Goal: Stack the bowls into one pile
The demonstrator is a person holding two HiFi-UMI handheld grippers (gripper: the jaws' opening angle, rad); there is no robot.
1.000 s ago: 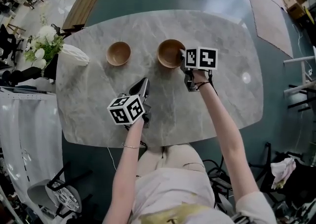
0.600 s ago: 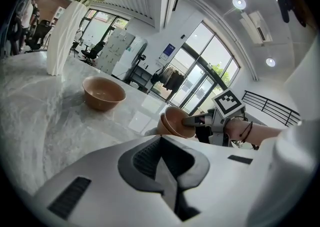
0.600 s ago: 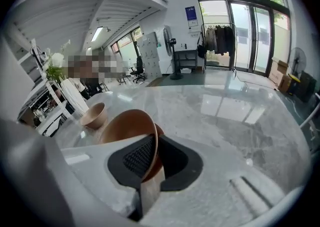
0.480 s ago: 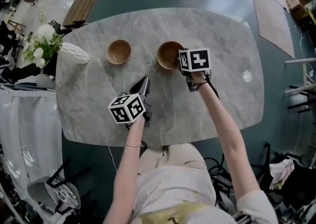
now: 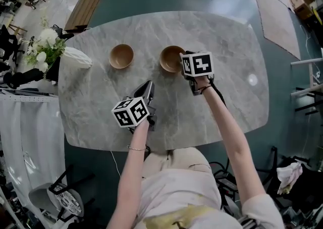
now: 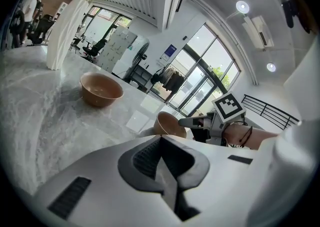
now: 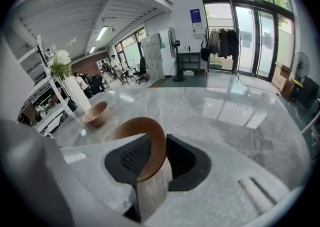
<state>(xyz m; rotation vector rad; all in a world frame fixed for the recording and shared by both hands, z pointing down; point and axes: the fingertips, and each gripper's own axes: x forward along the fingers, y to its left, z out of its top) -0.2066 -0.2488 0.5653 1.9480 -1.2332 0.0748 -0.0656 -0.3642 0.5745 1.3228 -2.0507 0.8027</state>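
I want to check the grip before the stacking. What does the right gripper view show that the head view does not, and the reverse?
Only the right gripper view: the rim of the nearer bowl stands between the opening jaws of the right gripper, with a gap at one pad. Only the head view: the left gripper, apart from both bowls, and the person's arms. Both: the farther bowl, the white vase and the marble table.
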